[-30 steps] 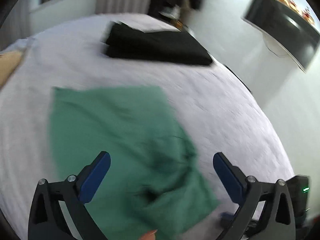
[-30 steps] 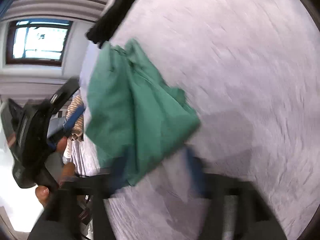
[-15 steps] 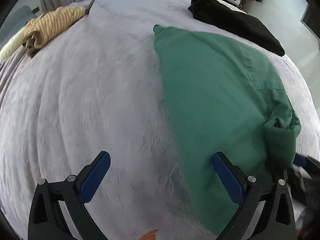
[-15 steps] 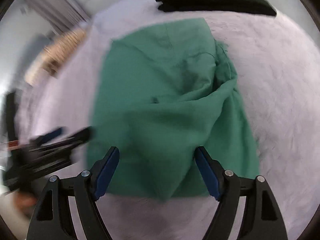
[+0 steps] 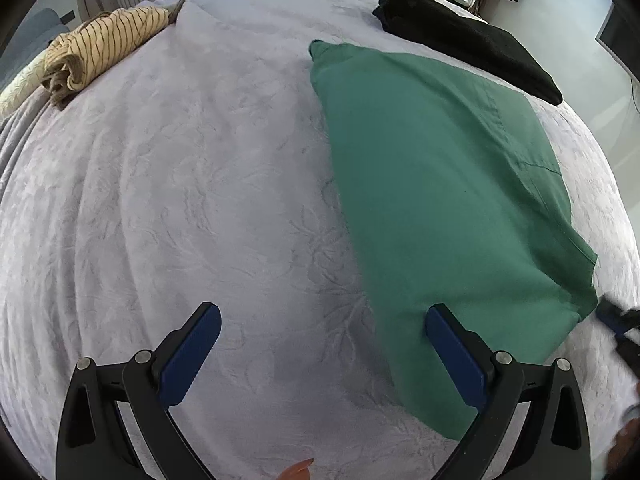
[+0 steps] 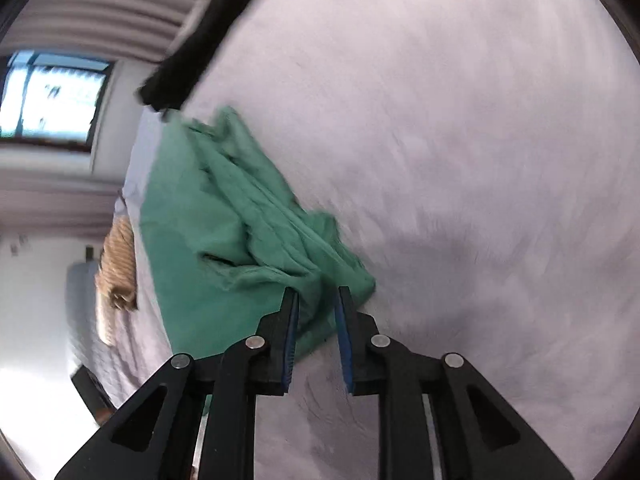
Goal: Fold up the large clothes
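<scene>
A green garment (image 5: 444,200) lies folded flat on the pale grey bed cover (image 5: 180,200). My left gripper (image 5: 320,332) is open and empty, low over the cover, with its right finger at the garment's near edge. In the right wrist view the same garment (image 6: 240,236) looks rumpled along one side. My right gripper (image 6: 316,300) has its jaws narrowed around the garment's near corner, with a small gap still between them and cloth in the gap. The right gripper shows blurred at the right edge of the left wrist view (image 5: 618,324).
A folded black garment (image 5: 468,36) lies at the bed's far right, also in the right wrist view (image 6: 192,48). A rolled beige striped garment (image 5: 100,48) lies at the far left. A window (image 6: 48,96) and curtains are beyond the bed.
My right gripper has swung to the garment's corner and narrowed its jaws around it. My left gripper has held its place, and the garment's right corner has shifted.
</scene>
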Action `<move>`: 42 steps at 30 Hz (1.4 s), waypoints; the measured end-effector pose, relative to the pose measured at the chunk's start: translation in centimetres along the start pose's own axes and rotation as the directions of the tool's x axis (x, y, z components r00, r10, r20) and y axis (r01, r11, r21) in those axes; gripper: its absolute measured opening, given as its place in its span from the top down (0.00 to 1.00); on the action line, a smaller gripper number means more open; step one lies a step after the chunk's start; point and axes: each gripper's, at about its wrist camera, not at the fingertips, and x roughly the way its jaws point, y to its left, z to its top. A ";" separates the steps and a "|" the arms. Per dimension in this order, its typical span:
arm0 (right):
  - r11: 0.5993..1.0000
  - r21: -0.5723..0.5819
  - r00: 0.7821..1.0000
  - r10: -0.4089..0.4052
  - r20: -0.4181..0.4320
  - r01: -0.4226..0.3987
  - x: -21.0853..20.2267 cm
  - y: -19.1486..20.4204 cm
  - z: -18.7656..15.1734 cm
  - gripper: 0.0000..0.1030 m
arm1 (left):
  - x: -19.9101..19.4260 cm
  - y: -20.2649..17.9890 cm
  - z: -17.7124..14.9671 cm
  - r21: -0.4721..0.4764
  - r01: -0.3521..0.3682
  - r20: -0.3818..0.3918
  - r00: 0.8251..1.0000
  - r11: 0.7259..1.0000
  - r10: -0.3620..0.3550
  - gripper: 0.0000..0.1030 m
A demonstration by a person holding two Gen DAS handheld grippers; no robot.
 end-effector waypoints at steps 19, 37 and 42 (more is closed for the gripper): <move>0.926 -0.375 0.989 -0.014 -0.147 -0.043 11.6 11.2 10.4 0.97 | 0.8 0.0 2.5 -0.082 0.004 0.033 0.999 0.997 -0.001 0.00; 0.922 -0.387 0.994 -0.065 -0.085 0.027 5.9 8.0 7.9 0.90 | -0.5 -1.6 1.5 -0.009 0.087 0.008 0.996 0.996 -0.087 0.00; 0.902 -0.432 0.988 -0.079 -0.132 0.015 5.0 8.2 4.6 0.90 | 0.5 -2.1 -0.9 -0.002 0.075 -0.048 0.996 0.997 -0.075 0.00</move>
